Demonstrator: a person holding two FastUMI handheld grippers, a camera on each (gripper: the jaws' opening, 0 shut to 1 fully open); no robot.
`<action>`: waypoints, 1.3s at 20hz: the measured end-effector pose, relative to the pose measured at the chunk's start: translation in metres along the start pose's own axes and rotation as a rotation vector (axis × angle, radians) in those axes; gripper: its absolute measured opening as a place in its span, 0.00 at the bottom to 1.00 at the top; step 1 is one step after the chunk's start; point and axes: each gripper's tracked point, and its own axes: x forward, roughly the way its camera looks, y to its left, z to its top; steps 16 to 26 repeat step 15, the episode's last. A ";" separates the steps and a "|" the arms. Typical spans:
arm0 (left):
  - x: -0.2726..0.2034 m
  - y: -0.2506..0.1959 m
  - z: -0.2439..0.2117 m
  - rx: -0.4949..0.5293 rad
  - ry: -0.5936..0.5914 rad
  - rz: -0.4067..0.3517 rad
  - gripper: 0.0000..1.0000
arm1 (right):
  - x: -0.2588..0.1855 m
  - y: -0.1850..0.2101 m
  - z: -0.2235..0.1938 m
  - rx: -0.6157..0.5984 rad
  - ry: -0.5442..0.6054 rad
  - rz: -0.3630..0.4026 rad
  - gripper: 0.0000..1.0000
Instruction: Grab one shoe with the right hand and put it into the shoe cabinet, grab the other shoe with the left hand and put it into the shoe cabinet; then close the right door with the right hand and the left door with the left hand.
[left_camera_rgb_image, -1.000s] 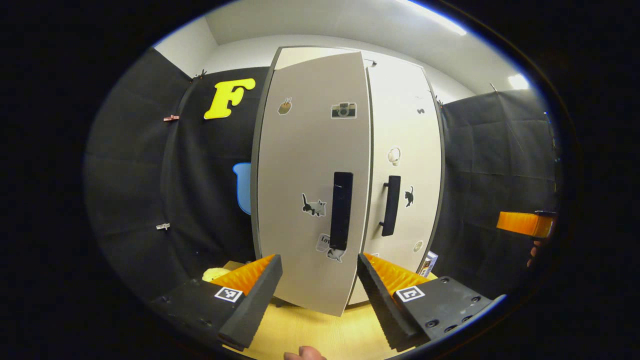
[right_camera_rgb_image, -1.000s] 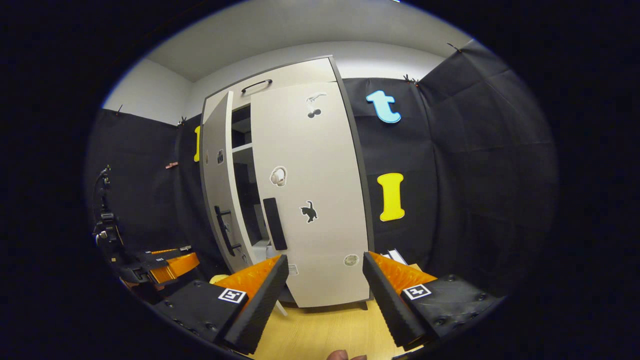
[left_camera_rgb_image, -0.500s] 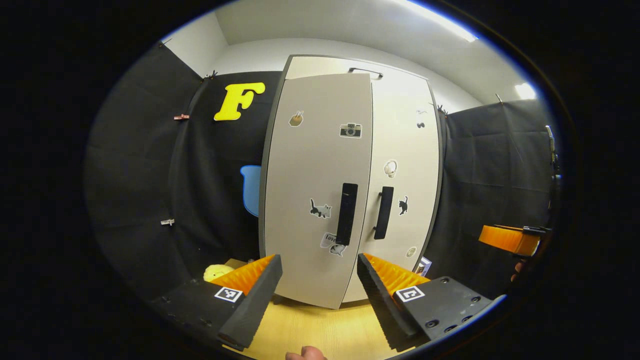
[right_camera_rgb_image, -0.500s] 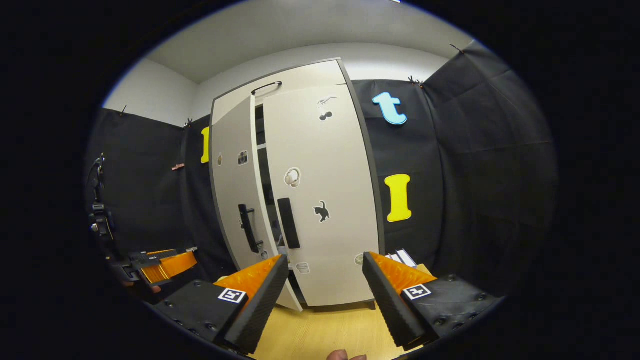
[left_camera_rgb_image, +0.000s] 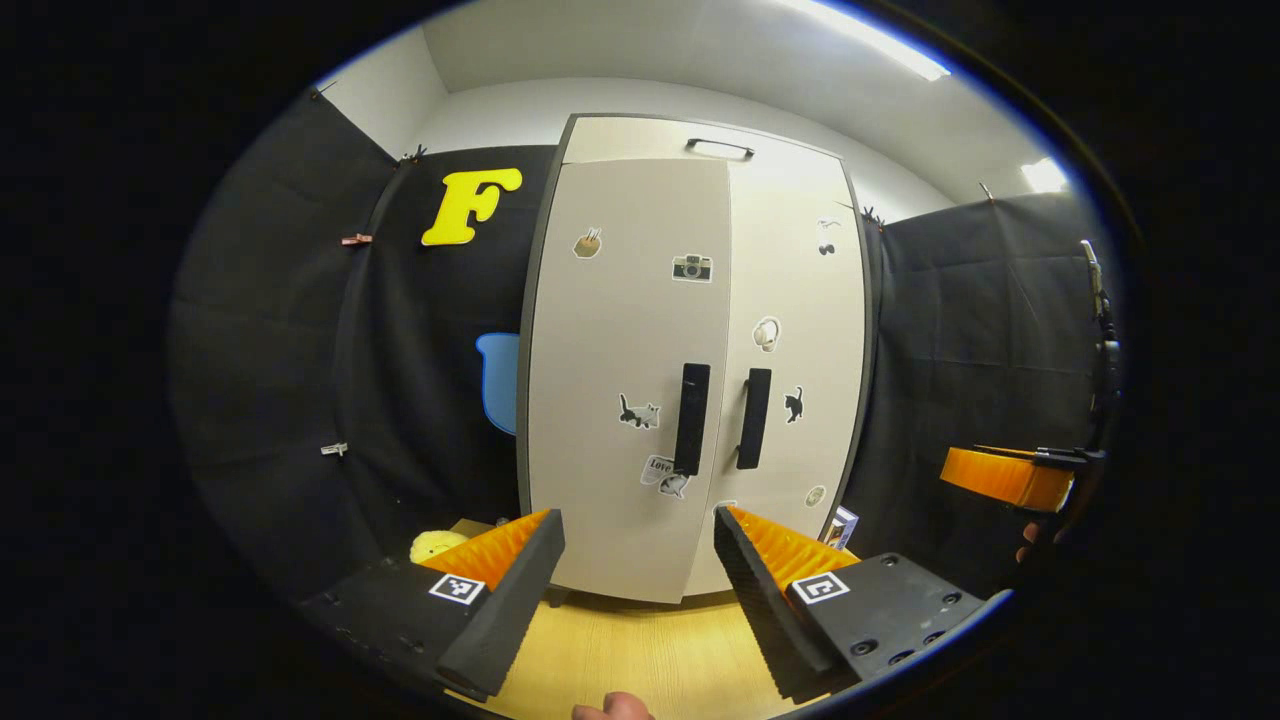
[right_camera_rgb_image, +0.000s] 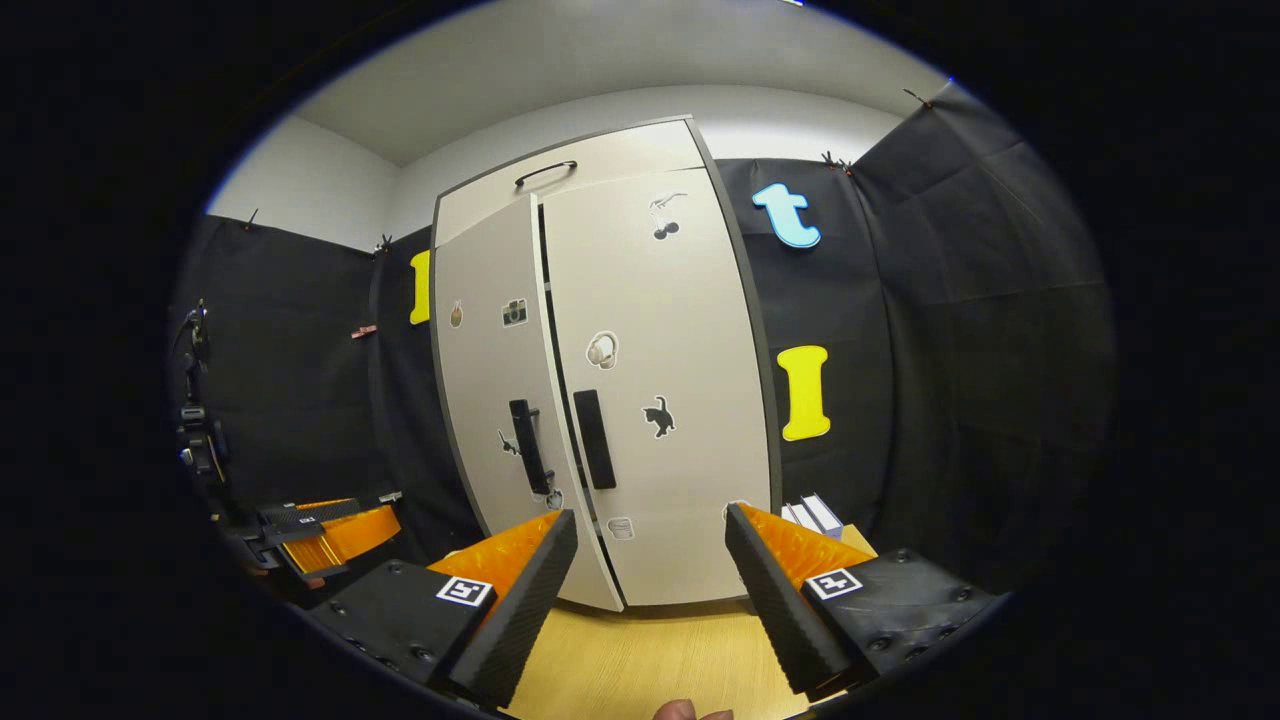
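The shoe cabinet (left_camera_rgb_image: 650, 135) stands upright on the table, its inside hidden behind the doors. In the left gripper view the left door (left_camera_rgb_image: 610, 330) and right door (left_camera_rgb_image: 800, 300) look flush, their black handles (left_camera_rgb_image: 692, 418) side by side. In the right gripper view a thin dark slit runs between the left door (right_camera_rgb_image: 490, 380) and right door (right_camera_rgb_image: 670, 330). My left gripper (left_camera_rgb_image: 636, 540) is open and empty a short way in front of the doors. My right gripper (right_camera_rgb_image: 650, 535) is also open and empty. Each gripper appears at the edge of the other's view: right gripper (left_camera_rgb_image: 1005, 475), left gripper (right_camera_rgb_image: 335, 530).
The cabinet rests on a light wooden table (left_camera_rgb_image: 640, 650). A yellow soft object (left_camera_rgb_image: 435, 545) lies by its left foot, and small boxes (right_camera_rgb_image: 815, 515) stand by its right foot. A dark stand (right_camera_rgb_image: 195, 420) rises at the far left of the right gripper view.
The left door has swung from well ajar to nearly shut against the right door. Both grippers stayed open and drew back slightly from the cabinet.
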 end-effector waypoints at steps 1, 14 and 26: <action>0.000 0.000 0.000 0.005 -0.002 -0.001 0.95 | 0.000 0.001 0.000 -0.002 -0.001 0.001 0.98; -0.002 0.001 -0.003 0.016 0.006 -0.004 0.95 | -0.003 0.002 -0.003 0.001 0.008 0.001 0.98; -0.002 0.001 -0.003 0.018 0.006 -0.003 0.95 | -0.003 0.002 -0.002 0.001 0.007 0.001 0.98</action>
